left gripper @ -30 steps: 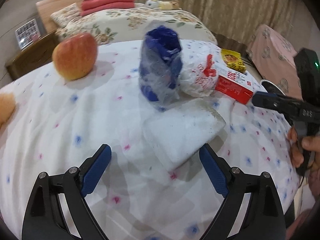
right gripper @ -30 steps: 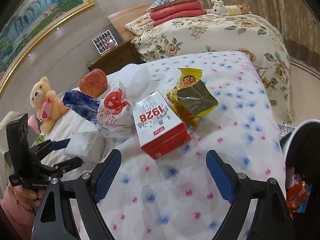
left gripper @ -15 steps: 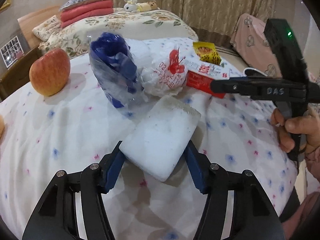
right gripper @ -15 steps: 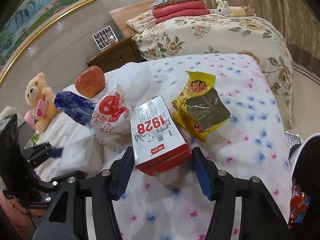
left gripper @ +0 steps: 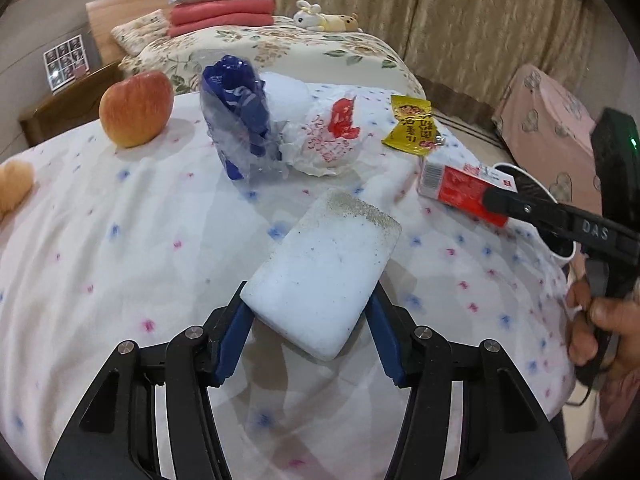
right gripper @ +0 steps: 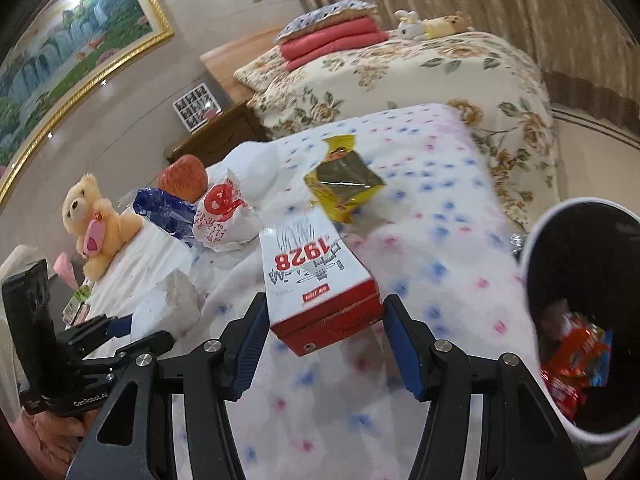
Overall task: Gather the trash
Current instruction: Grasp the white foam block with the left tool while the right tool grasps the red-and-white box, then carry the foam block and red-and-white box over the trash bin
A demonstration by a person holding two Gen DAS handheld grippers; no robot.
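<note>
My left gripper (left gripper: 308, 340) is shut on a white foam block (left gripper: 324, 276) and holds it just above the table. My right gripper (right gripper: 324, 348) is shut on a red and white carton marked 1928 (right gripper: 316, 276), lifted off the cloth; the carton also shows in the left wrist view (left gripper: 460, 188). A blue plastic wrapper (left gripper: 240, 120), a crumpled white bag with red print (left gripper: 328, 136) and a yellow snack packet (left gripper: 412, 128) lie on the table. A bin (right gripper: 532, 248) with wrappers inside stands at the right.
A red apple (left gripper: 134, 108) sits at the table's back left and a teddy bear (right gripper: 96, 224) at its far left. The table has a white flowered cloth (left gripper: 120, 240). A bed (right gripper: 400, 80) stands behind, and a pink covered seat (left gripper: 548, 128) to the right.
Both grippers closed from open onto their objects. The left lifted the foam block; the right lifted the carton and swung it right, bringing the bin into view.
</note>
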